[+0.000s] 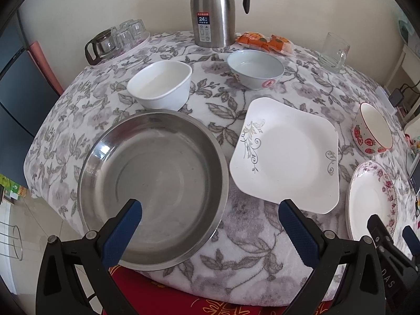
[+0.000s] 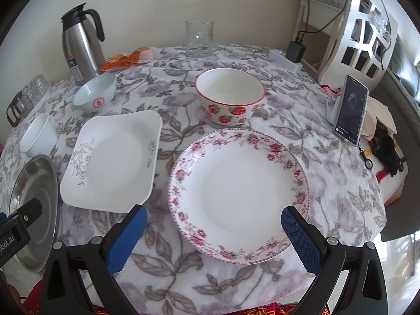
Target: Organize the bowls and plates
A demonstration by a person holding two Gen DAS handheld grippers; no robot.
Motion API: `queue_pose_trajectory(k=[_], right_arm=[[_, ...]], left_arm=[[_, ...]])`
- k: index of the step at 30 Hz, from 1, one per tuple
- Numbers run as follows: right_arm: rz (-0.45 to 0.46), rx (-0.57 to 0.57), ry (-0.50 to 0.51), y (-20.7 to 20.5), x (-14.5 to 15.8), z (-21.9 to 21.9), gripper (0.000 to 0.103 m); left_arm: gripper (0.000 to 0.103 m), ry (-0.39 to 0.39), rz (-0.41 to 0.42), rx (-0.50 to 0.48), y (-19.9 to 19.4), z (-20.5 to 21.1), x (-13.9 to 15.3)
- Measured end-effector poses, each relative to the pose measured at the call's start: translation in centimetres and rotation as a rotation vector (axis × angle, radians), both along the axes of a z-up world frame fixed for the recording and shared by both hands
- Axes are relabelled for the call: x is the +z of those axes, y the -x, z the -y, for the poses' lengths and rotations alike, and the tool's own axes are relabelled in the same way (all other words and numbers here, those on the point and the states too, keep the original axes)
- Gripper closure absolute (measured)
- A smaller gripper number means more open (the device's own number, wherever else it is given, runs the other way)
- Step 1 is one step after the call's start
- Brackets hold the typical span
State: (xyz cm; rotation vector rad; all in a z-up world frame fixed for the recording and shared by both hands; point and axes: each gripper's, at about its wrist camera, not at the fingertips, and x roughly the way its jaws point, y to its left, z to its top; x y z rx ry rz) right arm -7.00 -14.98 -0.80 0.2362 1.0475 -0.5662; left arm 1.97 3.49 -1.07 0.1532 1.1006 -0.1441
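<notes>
A steel pan (image 1: 153,186) lies at the table's near left, with my open, empty left gripper (image 1: 210,225) above its near right rim. A square white plate (image 1: 286,155) sits beside it, also in the right wrist view (image 2: 110,160). A rose-rimmed round plate (image 2: 237,194) lies under my open, empty right gripper (image 2: 214,233). A strawberry bowl (image 2: 229,95) stands behind it. A white square bowl (image 1: 160,85) and a pale blue bowl (image 1: 256,68) stand further back.
A steel thermos (image 1: 214,10), orange snack packets (image 1: 265,40), a glass mug (image 1: 333,52) and a tray of glasses (image 1: 118,39) line the far edge. A phone (image 2: 351,110) stands at the right edge. The floral cloth (image 1: 236,249) hangs over the near edge.
</notes>
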Motion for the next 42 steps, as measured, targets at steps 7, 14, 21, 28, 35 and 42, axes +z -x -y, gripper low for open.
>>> queue_pose_trajectory(k=[7, 14, 21, 28, 35, 42], right_arm=[[-0.009, 0.068, -0.023, -1.6, -0.4, -2.8, 0.000], [0.007, 0.171, -0.082, -3.7, -1.0, -6.6, 0.000], [0.023, 0.259, -0.125, -5.9, -1.9, -9.8, 0.000], [0.071, 0.300, -0.223, -7.4, -2.6, -11.4, 0.000], [0.065, 0.341, -0.263, -9.0, -3.8, -12.9, 0.000], [0.034, 0.366, -0.300, -10.1, -5.1, -13.7, 0.008]], left_arm=[[0.000, 0.068, -0.024, 0.077, -1.3, -2.8, 0.0], [0.000, 0.154, -0.055, 0.213, -3.0, -7.3, -0.5], [0.000, 0.174, -0.016, 0.304, -4.6, -11.6, -0.6], [0.000, 0.212, -0.039, 0.380, -6.2, -16.2, -2.3], [0.000, 0.195, -0.052, 0.425, -7.3, -19.5, -4.1], [0.000, 0.239, -0.062, 0.439, -8.0, -22.1, -6.0]])
